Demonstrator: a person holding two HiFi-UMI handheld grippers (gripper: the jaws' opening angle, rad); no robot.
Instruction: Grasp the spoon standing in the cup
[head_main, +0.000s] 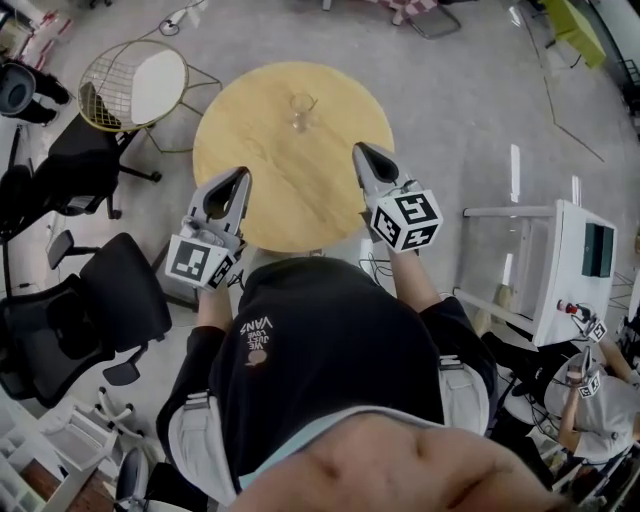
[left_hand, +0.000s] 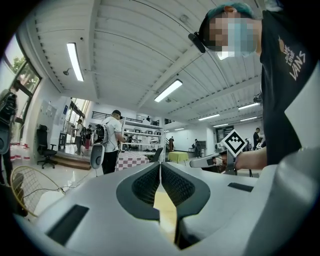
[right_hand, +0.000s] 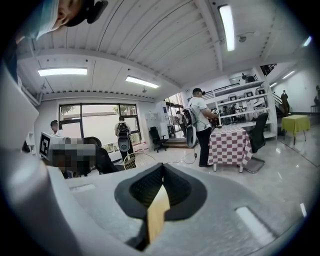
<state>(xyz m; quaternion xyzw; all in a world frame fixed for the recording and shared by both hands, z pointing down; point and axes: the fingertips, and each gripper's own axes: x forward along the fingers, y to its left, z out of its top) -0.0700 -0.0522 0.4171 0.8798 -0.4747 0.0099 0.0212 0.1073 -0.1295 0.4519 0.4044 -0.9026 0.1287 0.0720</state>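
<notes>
Head view: a round, pale wooden tabletop (head_main: 262, 150) lies below the person, who wears a black T-shirt (head_main: 330, 350). A small clear glass cup (head_main: 301, 110) stands upright on the far half of the tabletop, near its middle. The spoon in it is too fine to pick out at this size. The left grey two-jaw tool (head_main: 242, 175) hangs over the near left rim and the right grey two-jaw tool (head_main: 358, 150) over the near right part. Both point towards the cup and are well apart from it. A gold wire chair with a white seat (head_main: 135, 85) stands beyond the tabletop's left edge, and a black office chair (head_main: 110, 295) is nearer on the left.

Left gripper view: the left tool (left_hand: 160, 166) has its ribbed dark pads (left_hand: 149, 186) brought together at the tips, with nothing between them. Only a sliver of the tabletop (left_hand: 165, 212) shows through the gap behind. The right tool (left_hand: 202, 161) is seen across the way.

Right gripper view: the right tool (right_hand: 161, 169) is likewise closed at the tips and holds nothing. A strip of tabletop (right_hand: 157, 215) shows below them.
</notes>
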